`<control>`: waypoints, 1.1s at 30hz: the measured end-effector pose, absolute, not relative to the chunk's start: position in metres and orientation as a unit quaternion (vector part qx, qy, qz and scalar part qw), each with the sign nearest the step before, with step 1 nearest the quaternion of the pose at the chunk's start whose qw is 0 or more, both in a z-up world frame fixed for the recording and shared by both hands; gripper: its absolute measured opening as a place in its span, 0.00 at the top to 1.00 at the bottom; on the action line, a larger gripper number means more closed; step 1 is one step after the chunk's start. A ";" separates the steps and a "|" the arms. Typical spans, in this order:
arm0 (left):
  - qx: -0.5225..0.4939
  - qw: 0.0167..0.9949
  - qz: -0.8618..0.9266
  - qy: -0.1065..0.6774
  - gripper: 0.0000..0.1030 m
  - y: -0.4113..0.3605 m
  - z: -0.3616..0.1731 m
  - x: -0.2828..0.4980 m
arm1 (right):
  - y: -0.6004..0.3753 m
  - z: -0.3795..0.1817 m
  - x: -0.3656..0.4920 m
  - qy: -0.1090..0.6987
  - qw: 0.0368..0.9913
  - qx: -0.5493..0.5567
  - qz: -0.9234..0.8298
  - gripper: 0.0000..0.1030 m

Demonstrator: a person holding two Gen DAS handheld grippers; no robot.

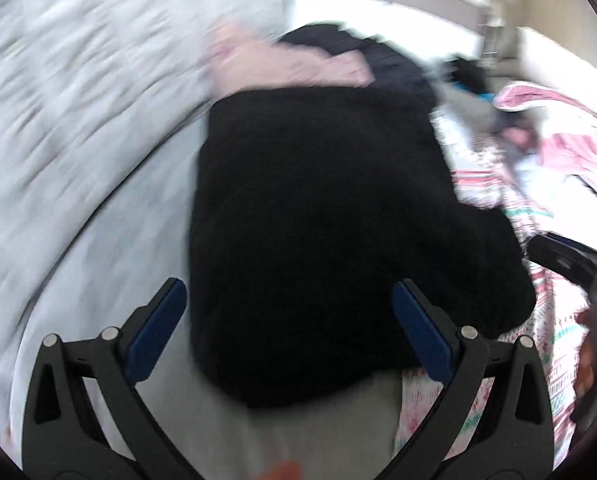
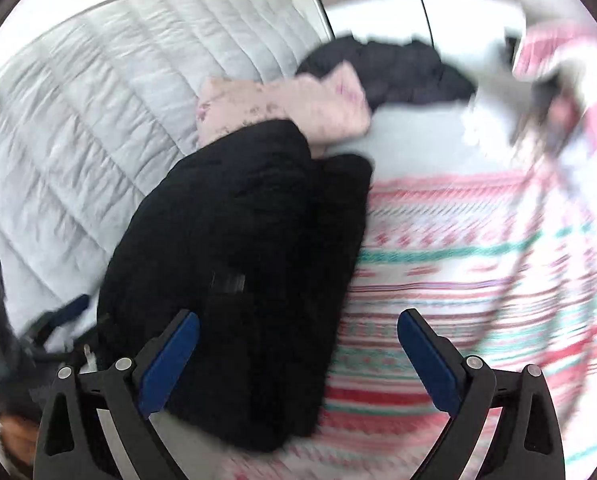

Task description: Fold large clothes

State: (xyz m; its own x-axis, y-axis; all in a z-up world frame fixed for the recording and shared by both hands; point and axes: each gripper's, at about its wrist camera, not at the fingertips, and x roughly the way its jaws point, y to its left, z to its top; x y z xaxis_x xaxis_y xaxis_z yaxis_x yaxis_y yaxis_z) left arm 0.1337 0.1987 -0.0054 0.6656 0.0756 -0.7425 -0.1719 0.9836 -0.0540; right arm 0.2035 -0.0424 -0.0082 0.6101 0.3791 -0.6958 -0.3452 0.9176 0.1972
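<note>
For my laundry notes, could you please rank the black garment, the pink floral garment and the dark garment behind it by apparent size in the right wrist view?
1. black garment, clearly largest, though nearest the camera.
2. pink floral garment and dark garment: look alike; partly hidden, so unranked.

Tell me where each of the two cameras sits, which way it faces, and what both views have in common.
Left wrist: on the left gripper, angled down over the folded black garment; its own open fingers show, with the other gripper at the right edge.
Right wrist: on the right gripper, angled down where that black garment meets the striped patterned cloth; its own open fingers show.
Shared: the black garment, the pink folded piece, the dark pile behind it, the grey quilt.
</note>
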 end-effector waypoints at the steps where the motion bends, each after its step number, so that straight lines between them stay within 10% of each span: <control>1: -0.064 0.906 0.075 0.412 0.01 0.194 -0.005 0.124 | -0.045 -0.006 0.185 0.395 0.899 0.003 0.190 0.02; 33: -0.069 0.896 0.145 0.415 0.01 0.137 -0.044 0.046 | -0.034 -0.046 0.088 0.432 0.877 -0.138 0.158 0.02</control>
State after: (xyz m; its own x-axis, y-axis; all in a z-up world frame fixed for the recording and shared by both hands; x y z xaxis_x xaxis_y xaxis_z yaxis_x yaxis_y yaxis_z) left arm 0.0460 0.1370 -0.0435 0.6134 0.2019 -0.7635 -0.3166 0.9486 -0.0035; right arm 0.0880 -0.0342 -0.0459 0.5771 0.1581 -0.8012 -0.3958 0.9123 -0.1050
